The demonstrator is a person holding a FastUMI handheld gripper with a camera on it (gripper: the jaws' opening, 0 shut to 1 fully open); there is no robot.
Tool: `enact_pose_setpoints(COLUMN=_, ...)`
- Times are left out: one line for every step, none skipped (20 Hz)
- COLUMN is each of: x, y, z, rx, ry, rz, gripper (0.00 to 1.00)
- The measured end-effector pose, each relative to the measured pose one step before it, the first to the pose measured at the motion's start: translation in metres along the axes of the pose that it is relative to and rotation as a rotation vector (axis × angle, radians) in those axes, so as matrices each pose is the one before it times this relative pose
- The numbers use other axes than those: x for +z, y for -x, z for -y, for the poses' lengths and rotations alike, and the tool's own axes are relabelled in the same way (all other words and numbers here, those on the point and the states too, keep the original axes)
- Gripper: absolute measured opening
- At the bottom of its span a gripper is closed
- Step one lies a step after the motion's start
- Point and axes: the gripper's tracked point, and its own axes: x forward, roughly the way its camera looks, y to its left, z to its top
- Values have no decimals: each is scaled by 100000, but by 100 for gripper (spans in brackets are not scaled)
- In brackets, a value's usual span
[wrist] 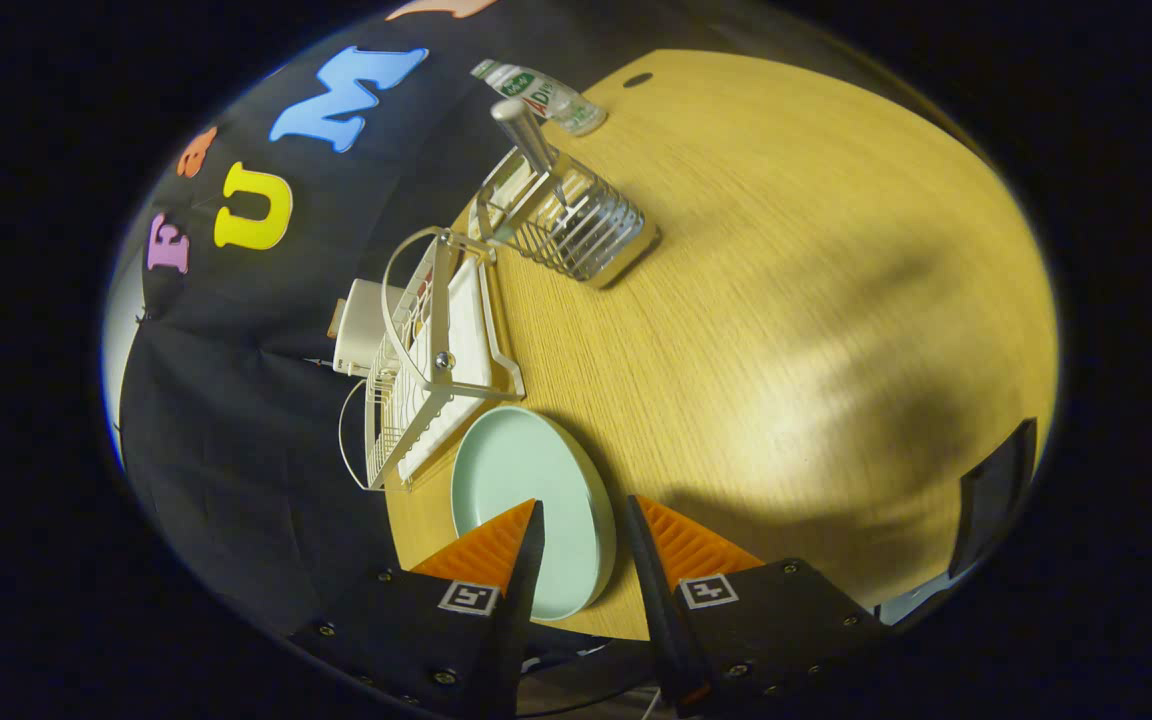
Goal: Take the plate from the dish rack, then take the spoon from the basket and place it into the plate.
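Observation:
A pale green plate [526,480] lies flat on the wooden table [786,300], right beside the white wire dish rack [426,360]. My gripper [584,503] hovers over the plate's near rim, open. One orange finger overlaps the plate and the other sits just outside its rim, with a strip of table showing between them. Neither pad presses on the plate. Beyond the rack stands a wire basket [576,225], and the metal handle of the spoon [526,130] sticks up out of it.
A plastic bottle [541,95] lies behind the basket near the table's far edge. A white box [366,325] sits behind the rack against the black cloth. A dark object [996,490] stands at the table's edge off to the side of my fingers.

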Motion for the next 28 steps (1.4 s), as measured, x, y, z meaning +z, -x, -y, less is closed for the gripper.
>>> enact_pose_setpoints(x=1174, y=951, z=46, rx=-1581, ry=4853, rz=4786, gripper=51)
enact_pose_setpoints(x=1321, y=837, z=-144, rx=-1347, ry=5166, rz=5562, gripper=51)
enact_pose_setpoints(x=1476, y=923, z=-104, rx=-742, ry=5074, rz=6051, gripper=51)
enact_pose_setpoints(x=2013, y=706, z=-88, rx=-812, ry=6051, rz=7668, gripper=51)
enact_pose_setpoints(x=1681, y=399, z=-125, rx=-131, ry=6188, rz=7537, gripper=51)
enact_pose_setpoints(x=2256, y=543, z=-242, rx=933, ry=6790, rz=8747, gripper=51)
enact_pose_setpoints(x=1708, y=238, z=-63, rx=339, ry=4443, rz=6905, gripper=51)
enact_pose_setpoints(x=1590, y=203, z=100, rx=374, ry=2446, rz=6072, gripper=51)
enact_pose_setpoints(x=967, y=-229, z=68, rx=161, ry=1740, rz=5098, gripper=51)
enact_pose_setpoints(x=941, y=-517, z=491, rx=-1159, ry=1935, rz=4469, gripper=51)
enact_pose_setpoints(x=1011, y=-708, z=637, rx=-1460, ry=3214, rz=5027, gripper=51)
enact_pose_setpoints(x=891, y=-693, z=770, rx=-1869, ry=4264, rz=5661, gripper=51)
enact_pose_setpoints(x=701, y=-710, z=721, rx=-2118, ry=5724, rz=5449, gripper=51)
enact_pose_setpoints(x=313, y=-555, z=456, rx=-1147, ry=4929, rz=2671, gripper=51)
enact_pose_setpoints(x=-327, y=-605, z=154, rx=-572, ry=4777, rz=1315, gripper=51)
enact_pose_setpoints(x=-462, y=-479, z=-52, rx=-75, ry=2262, rz=617, gripper=51)
enact_pose_setpoints(x=-384, y=-593, z=-195, rx=839, ry=825, rz=1384, gripper=51)
enact_pose_setpoints(x=-370, y=-648, z=-119, rx=277, ry=523, rz=861, gripper=51)
enact_pose_setpoints(x=-693, y=-652, z=-114, rx=698, ry=691, rz=-27, gripper=51)
enact_pose_setpoints(x=-1005, y=-891, z=-179, rx=631, ry=686, rz=-421, gripper=51)
enact_pose_setpoints(x=-848, y=-713, z=79, rx=-247, ry=728, rz=-742, gripper=51)
enact_pose_setpoints(x=-555, y=-708, z=-73, rx=-11, ry=268, rz=-389, gripper=51)
enact_pose_setpoints(x=-402, y=-570, z=-17, rx=-1, ry=-457, rz=64, gripper=51)
enact_pose_setpoints(x=-184, y=-564, z=-50, rx=-481, ry=-1229, rz=258, gripper=51)
enact_pose_setpoints(x=-242, y=-729, z=-272, rx=2078, ry=-1049, rz=81, gripper=51)
enact_pose_setpoints(x=-510, y=-480, z=-456, rx=1024, ry=-174, rz=-676, gripper=50)
enact_pose_setpoints(x=-99, y=128, z=249, rx=-785, ry=1394, rz=-1011, gripper=44)
enact_pose_setpoints(x=315, y=45, z=229, rx=-1502, ry=1490, rz=783, gripper=39)
